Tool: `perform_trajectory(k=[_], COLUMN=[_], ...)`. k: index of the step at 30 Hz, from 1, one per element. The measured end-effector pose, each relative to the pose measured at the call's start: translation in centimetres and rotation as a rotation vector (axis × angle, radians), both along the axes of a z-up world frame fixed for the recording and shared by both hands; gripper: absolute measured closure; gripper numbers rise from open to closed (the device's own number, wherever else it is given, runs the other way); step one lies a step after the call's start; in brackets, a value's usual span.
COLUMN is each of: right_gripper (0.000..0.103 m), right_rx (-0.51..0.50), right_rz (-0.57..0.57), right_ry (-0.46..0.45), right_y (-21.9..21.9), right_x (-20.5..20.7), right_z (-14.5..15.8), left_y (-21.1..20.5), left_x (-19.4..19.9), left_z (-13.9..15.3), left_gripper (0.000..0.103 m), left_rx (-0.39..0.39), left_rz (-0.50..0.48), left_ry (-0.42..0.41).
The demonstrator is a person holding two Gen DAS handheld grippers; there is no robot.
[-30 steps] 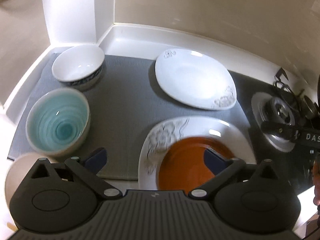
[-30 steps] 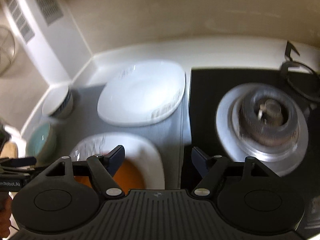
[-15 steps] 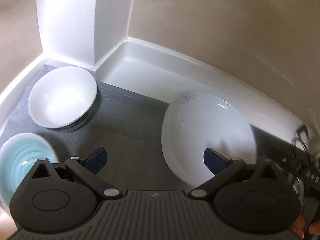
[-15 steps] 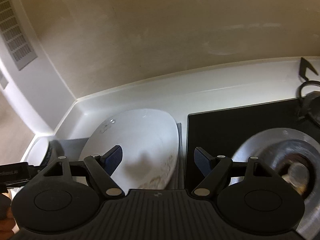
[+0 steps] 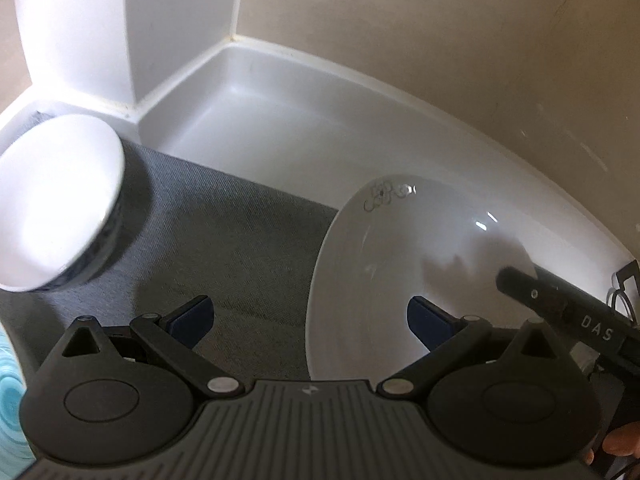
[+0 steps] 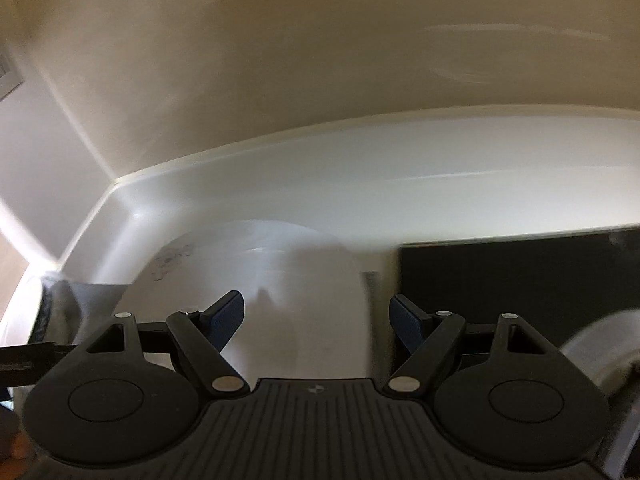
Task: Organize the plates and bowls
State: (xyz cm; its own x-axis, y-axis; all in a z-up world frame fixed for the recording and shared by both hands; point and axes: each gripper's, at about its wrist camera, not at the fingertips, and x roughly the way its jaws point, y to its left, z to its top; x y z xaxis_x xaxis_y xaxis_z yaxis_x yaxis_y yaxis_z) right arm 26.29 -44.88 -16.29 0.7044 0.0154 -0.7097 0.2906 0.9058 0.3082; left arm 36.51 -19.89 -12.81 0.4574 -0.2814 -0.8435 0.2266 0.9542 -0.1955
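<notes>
A white plate [image 5: 400,272] with a faint floral print lies on the grey mat [image 5: 224,232] near the back wall. My left gripper [image 5: 310,318] is open above the plate's left rim, one finger over the mat and one over the plate. In the right wrist view the same plate [image 6: 288,280] is blurred; my right gripper [image 6: 316,314] hangs over its right part with its jaws opening and nothing pressed between them. A white bowl [image 5: 56,204] with a dark band sits at the mat's left. Only a sliver of a teal bowl [image 5: 8,400] shows.
A black hob [image 6: 520,272] with a silver burner [image 6: 592,348] lies right of the mat. White counter upstand and beige wall close the back; a white pillar [image 5: 80,28] stands at the left corner. The right tool's black body [image 5: 560,312] reaches in over the plate's right edge.
Both grippers moved forward and down toward the back white plate. The orange plate and the patterned plate under it dropped out of view. The right jaws stand slightly wider.
</notes>
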Motion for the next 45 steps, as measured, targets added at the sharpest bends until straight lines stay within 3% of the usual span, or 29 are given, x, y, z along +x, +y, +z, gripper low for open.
perform_trajectory(k=[4,9,11,16,22,25,27,29,30,33,45], right_gripper=[0.015,0.020,0.020,0.020,0.021,0.035,0.069,0.082,0.084,0.084,0.084], right_rx=[-0.041,0.006,-0.001,0.138,0.239,0.267,0.229,0.198,0.205,0.236,0.199], right_rz=[0.059,0.208,0.194,0.133,0.100,0.070,0.020,-0.007,-0.030,-0.047,-0.020], right_ry=[-0.010,-0.042,-0.051,-0.003,-0.010,-0.013,0.001,0.028,0.028,0.029,0.006], right_y=[1.6,2.2,1.8,-0.2,0.1,0.2,0.3,0.7,0.4,-0.4,-0.4], right_x=[0.6,0.5,0.3,-0.3,-2.4,-2.7,-3.0,-2.9,-3.2,-3.6,-4.4], right_z=[0.7,1.1,1.0,-0.4,-1.5,-1.8,-1.8,-1.8,-1.8,-1.8,0.4], left_y=[0.1,0.3,0.3,0.2,-0.2,-0.7,-1.2,-1.4,-1.1,0.3,1.5], left_x=[0.0,0.1,0.3,0.5,0.4,0.4,0.1,-0.1,-0.2,0.0,-2.4], left_z=[-0.1,-0.5,-0.7,-1.0,-0.7,-0.6,-0.3,0.0,0.1,0.5,3.3], left_gripper=[0.000,0.000,0.000,0.000,0.000,0.001,0.019,0.033,0.042,0.054,0.054], left_rx=[-0.004,-0.013,0.009,0.003,0.007,0.016,0.050,0.108,0.112,0.059,0.016], left_rz=[-0.005,0.000,0.021,0.032,0.013,-0.035,-0.082,-0.069,-0.056,-0.031,-0.054], left_ry=[0.000,-0.004,0.028,0.045,0.047,0.058,0.052,0.038,0.034,0.066,0.061])
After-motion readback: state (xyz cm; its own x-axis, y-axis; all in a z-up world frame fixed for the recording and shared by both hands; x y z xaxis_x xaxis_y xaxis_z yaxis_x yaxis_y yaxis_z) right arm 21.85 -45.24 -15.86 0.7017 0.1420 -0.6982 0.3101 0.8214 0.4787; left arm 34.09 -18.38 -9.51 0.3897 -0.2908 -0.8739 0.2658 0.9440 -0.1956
